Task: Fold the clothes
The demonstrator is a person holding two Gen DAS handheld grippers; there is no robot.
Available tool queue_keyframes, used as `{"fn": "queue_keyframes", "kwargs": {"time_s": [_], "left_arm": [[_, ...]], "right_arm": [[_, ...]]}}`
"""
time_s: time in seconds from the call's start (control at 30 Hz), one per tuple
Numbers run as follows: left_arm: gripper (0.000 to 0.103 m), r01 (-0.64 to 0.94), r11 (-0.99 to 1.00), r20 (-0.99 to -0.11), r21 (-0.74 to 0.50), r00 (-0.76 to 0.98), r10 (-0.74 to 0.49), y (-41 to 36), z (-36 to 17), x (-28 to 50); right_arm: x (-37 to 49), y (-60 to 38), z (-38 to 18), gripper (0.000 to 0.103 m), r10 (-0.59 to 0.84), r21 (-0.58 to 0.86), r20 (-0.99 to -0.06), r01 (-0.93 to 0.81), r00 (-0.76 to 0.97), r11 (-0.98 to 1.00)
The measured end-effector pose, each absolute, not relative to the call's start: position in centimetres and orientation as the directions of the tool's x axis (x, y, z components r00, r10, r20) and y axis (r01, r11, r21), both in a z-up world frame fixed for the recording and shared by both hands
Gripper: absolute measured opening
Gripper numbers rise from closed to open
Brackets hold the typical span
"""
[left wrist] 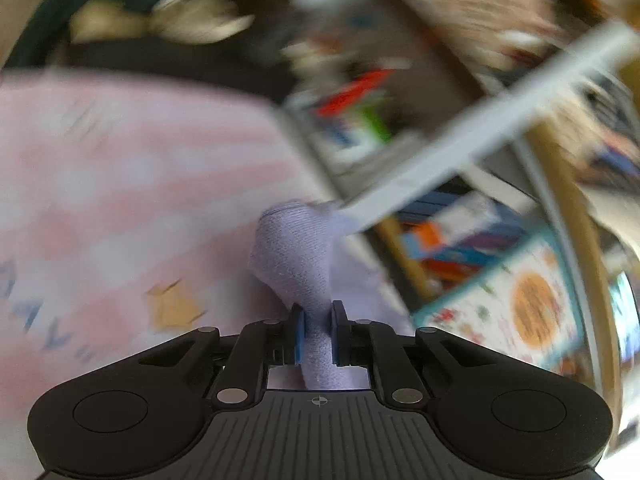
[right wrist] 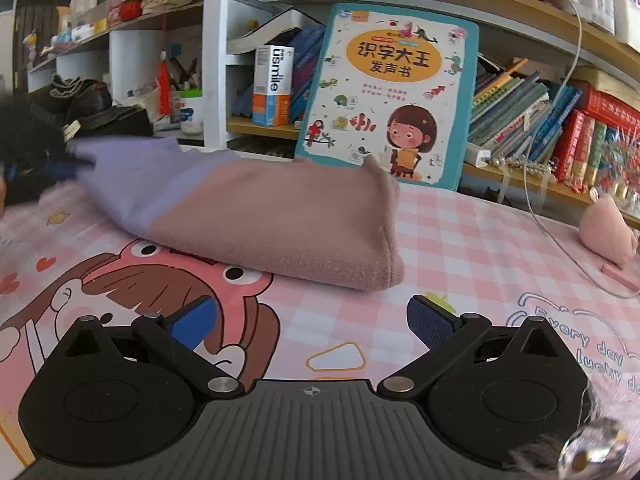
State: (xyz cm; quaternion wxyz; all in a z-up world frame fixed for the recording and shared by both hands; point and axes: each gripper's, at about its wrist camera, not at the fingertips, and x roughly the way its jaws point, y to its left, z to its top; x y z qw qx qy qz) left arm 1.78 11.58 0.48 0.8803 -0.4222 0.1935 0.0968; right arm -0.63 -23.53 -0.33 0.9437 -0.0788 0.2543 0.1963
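The left gripper (left wrist: 318,322) is clamped on the garment's (right wrist: 260,216) lilac end; the cloth stretches crosswise ahead of the right gripper (right wrist: 312,320), whose fingers stand apart.

box (right wrist: 273,86): "usmile" | book (right wrist: 394,92): "识字大王 发声书" | mat (right wrist: 480,240): "Every day"

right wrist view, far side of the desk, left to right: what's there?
Blurred left gripper → lilac-and-mauve folded garment → upright teal-edged children's book → row of leaning books → pink plush toy.
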Motion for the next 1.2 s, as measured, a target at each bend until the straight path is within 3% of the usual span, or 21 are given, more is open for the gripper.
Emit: {"fn": "queue_keyframes", "kwargs": {"time_s": [0.13,0.3,0.43,0.57,0.7,0.87,1.07,1.2], "left_arm": [[0.016,-0.357,0.636,-0.455,-0.684,0.89,0.01,11.6,0.4,2.5],[0.035,-0.427,0.541,-0.506,-0.725,0.863,0.003,12.8,-1.6,3.1],[0.036,-0.465,0.489,-0.533,-0.738,0.846,0.001,13.4,-2.8,3.5],[0.032,-0.413,0.603,-0.487,-0.682,0.872,0.047,11.9,-1.6,3.3],[0.011,-0.361,0.707,-0.433,-0.608,0.897,0.085,10.5,-0.4,3.2],[0.01,-0.302,0.797,-0.37,-0.523,0.923,0.107,9.1,0.9,3.0],[0.01,-0.353,0.593,-0.444,-0.723,0.896,-0.009,13.4,-1.6,3.5],[0.016,-0.393,0.56,-0.48,-0.729,0.877,-0.009,13.7,-3.0,3.7]], "right_arm": [[-0.7,-23.4,-0.3,0.102,0.333,-0.052,-0.509,-0.415,0.794,0.908],[-0.6,-23.7,-0.3,0.102,0.332,-0.036,-0.51,-0.405,0.794,0.913],[-0.4,-23.9,-0.3,0.102,0.335,-0.026,-0.514,-0.405,0.79,0.914],[-0.4,-23.9,-0.3,0.102,0.333,-0.025,-0.513,-0.402,0.791,0.915],[-0.3,-24.0,-0.3,0.102,0.331,-0.02,-0.517,-0.397,0.79,0.918],[-0.1,-24.2,-0.3,0.102,0.326,-0.006,-0.525,-0.386,0.786,0.922],[0.3,-24.3,-0.4,0.102,0.325,0.003,-0.541,-0.384,0.776,0.923],[0.4,-24.1,-0.5,0.102,0.321,-0.006,-0.553,-0.389,0.769,0.921]]}}
